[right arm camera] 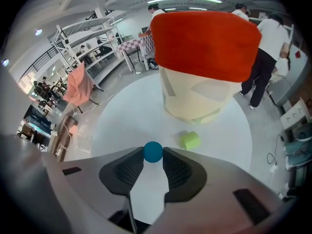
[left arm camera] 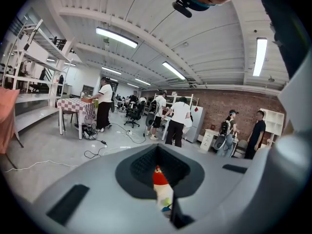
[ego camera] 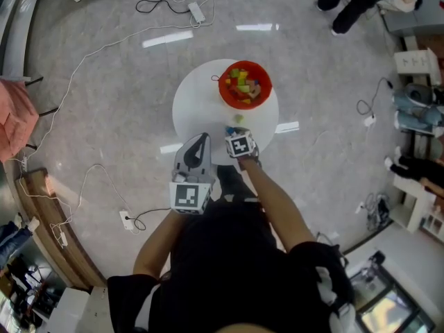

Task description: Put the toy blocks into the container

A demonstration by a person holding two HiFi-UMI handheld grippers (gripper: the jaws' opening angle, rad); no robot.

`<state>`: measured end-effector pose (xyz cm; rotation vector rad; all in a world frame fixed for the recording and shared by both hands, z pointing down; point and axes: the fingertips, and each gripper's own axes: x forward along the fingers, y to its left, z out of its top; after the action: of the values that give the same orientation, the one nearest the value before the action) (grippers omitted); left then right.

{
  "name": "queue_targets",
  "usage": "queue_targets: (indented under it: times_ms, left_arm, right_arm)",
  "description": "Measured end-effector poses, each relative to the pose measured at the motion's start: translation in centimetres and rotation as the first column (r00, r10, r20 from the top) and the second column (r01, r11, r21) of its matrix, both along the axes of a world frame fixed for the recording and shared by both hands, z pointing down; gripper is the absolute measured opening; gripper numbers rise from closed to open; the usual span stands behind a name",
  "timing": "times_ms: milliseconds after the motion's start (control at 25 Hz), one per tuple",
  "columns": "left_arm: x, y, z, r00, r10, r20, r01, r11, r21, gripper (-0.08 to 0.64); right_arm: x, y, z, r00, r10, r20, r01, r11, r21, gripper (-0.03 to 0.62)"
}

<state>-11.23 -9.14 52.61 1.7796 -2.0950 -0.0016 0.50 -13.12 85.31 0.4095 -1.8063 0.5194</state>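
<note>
Our right tool [right arm camera: 153,154] is clamped on the blue ball [right arm camera: 153,151], probably light, hard and roll-prone, best pinched across its middle; our left tool [left arm camera: 161,179] stands together.

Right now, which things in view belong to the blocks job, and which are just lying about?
Job:
- container with blocks in it
- green block on the table
- blue ball in the right gripper

Lying about:
- floor cables
- power strip
- pink cloth
</note>
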Motion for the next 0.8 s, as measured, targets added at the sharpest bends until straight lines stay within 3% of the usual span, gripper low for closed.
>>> queue_targets:
  times_ms: [160, 360, 600, 680, 800]
  left_arm:
    - [0.0, -0.2, -0.2, 1.000, -0.016, -0.016, 0.016, 1.000, 0.006, -0.006]
    - [-0.3, -0.5, -0.6, 1.000, -0.020, -0.008, 0.020, 1.000, 0.021, -0.006]
    - [0.0, -1.0, -1.4, 1.000, -0.024, -0.002, 0.024, 0.999, 0.028, -0.006]
    - [0.1, -1.0, -1.6, 1.000, -0.022, 0.006, 0.022, 0.999, 0.030, -0.006]
    - [0.2, -1.0, -1.6, 1.000, -0.018, 0.013, 0.018, 0.999, 0.027, -0.006]
  right_arm:
    - [0.0, 0.2, -2.3, 0.998, -0.054, 0.040, 0.053, 0.998, 0.020, 0.120]
    - [-2.5, -1.3, -10.3, 0.963, -0.134, 0.235, 0.102, 0.985, 0.141, 0.120]
    - [-6.0, -6.8, -19.8, 0.891, -0.160, 0.426, 0.015, 0.946, 0.324, 0.120]
    - [-6.8, -8.9, -20.7, 0.884, -0.145, 0.444, -0.024, 0.935, 0.353, 0.120]
    - [-7.4, -11.4, -19.1, 0.904, -0.092, 0.417, -0.061, 0.939, 0.340, 0.120]
